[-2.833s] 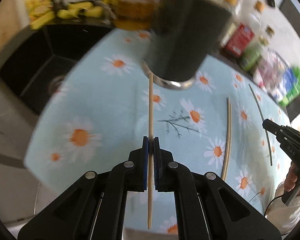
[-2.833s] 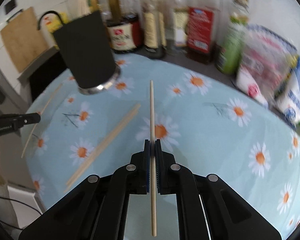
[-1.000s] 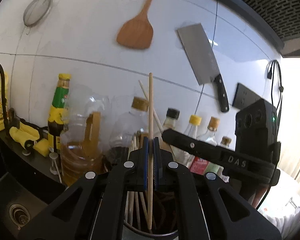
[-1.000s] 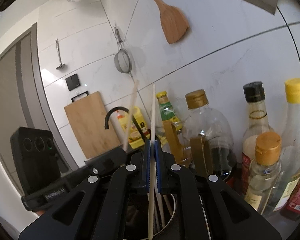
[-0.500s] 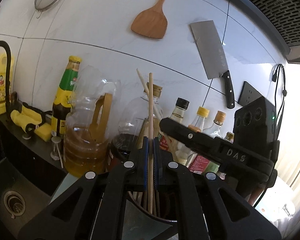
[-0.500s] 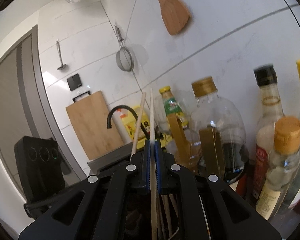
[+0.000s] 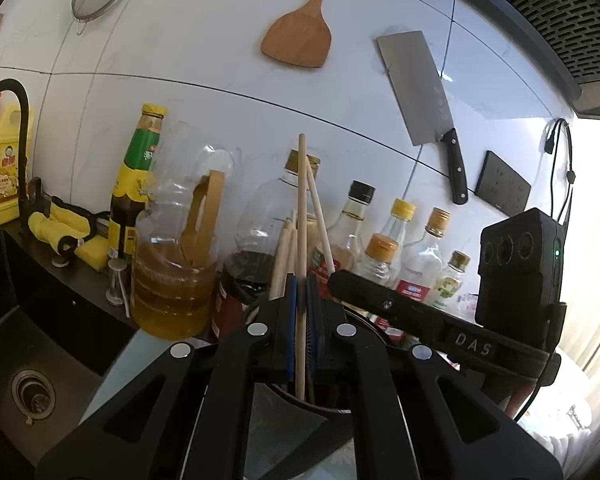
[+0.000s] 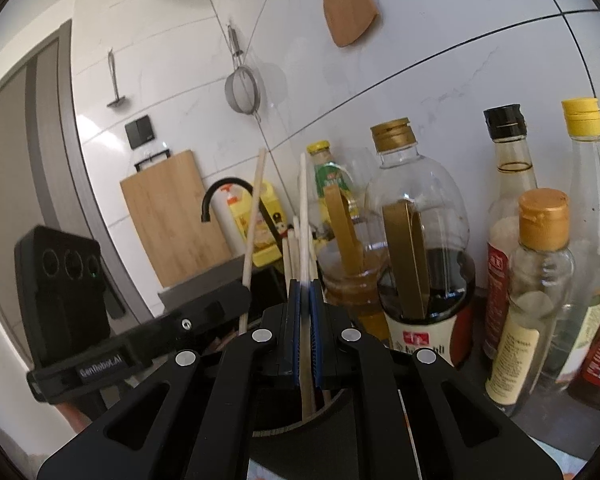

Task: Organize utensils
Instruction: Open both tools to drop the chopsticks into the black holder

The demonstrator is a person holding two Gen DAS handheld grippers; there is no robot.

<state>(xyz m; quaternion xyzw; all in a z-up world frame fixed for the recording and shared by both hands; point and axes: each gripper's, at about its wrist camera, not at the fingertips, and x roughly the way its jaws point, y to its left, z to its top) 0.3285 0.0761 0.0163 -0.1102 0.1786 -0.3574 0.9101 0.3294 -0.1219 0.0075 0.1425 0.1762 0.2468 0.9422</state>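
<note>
- Now the left claw (image 7: pixel 300 320) is clamped on a chopstick (image 7: pixel 301 216) held upright, its lower end already inside the dark holder (image 7: pixel 300 402) directly beneath.
- Likewise the right claw (image 8: pixel 305 332) pinches its own chopstick (image 8: pixel 304 216), long axis vertical, tip dipping into the holder's mouth (image 8: pixel 336 408).
- Both sticks stand among others already in the holder.
- Judging by this, the move ahead is a straight drop; neither hand looks nearer.
</note>
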